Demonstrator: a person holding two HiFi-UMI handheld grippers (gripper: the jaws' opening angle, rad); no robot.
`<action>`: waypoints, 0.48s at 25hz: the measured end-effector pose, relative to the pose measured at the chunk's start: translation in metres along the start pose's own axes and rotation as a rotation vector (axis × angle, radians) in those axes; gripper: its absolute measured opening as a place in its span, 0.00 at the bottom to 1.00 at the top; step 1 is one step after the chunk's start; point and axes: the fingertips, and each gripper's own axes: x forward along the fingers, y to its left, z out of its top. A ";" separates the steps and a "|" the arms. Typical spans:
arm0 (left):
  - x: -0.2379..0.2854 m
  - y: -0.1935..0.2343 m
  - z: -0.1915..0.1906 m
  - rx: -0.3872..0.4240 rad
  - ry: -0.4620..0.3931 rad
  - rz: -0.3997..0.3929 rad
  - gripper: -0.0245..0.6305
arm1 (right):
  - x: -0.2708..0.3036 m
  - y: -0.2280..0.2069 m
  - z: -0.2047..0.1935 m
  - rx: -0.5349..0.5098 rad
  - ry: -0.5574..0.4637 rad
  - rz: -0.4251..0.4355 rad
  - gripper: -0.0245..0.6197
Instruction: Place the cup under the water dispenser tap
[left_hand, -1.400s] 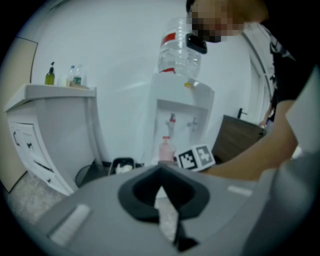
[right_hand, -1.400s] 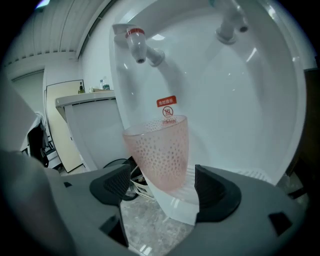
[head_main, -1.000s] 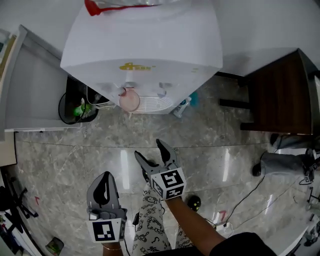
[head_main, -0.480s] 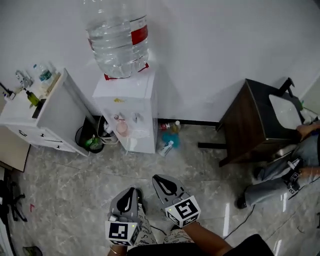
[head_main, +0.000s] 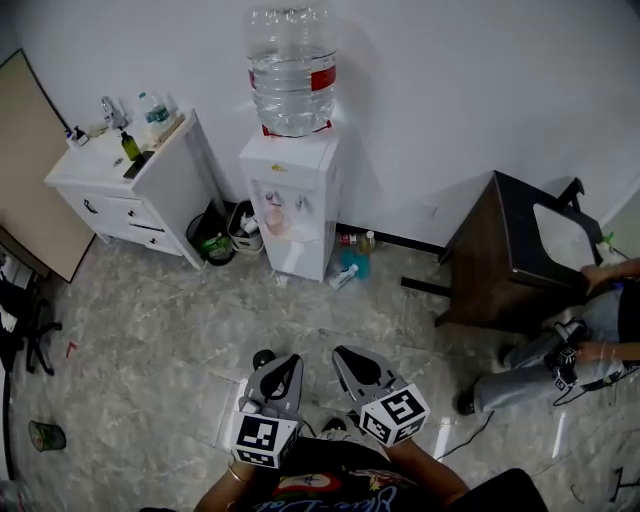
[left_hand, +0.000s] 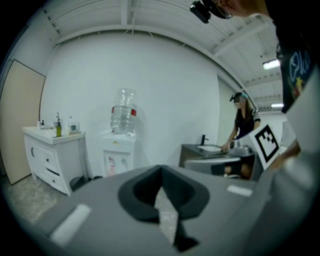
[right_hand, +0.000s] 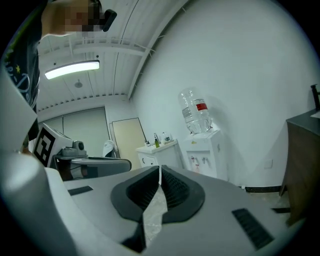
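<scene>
Compared with one second before, both grippers are now far from the one water dispenser (head_main: 300, 170). The right gripper (head_main: 349, 358), open then, is clenched and empty, as is the left gripper (head_main: 285, 366). The one pink cup (head_main: 274, 223) stands, it seems, under the taps.

Small, cut off, hard to read

The pale pink cup (head_main: 272, 222) in the recess of the white water dispenser (head_main: 292, 200) is too small to tell whether it stands right under a tap. The seated person (head_main: 540, 365) is cut by the head view's right edge. The small bottles (head_main: 150, 108) on the white cabinet surface (head_main: 100, 165) are unreadable.
</scene>
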 end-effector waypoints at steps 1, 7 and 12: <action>-0.006 -0.002 0.002 0.007 -0.001 -0.001 0.04 | -0.006 0.006 0.002 -0.009 -0.002 0.004 0.08; -0.021 -0.004 0.017 0.049 -0.045 -0.001 0.04 | -0.025 0.022 0.011 -0.033 -0.032 0.000 0.07; -0.026 -0.009 0.015 0.035 -0.060 0.007 0.04 | -0.033 0.025 0.012 -0.052 -0.040 0.008 0.07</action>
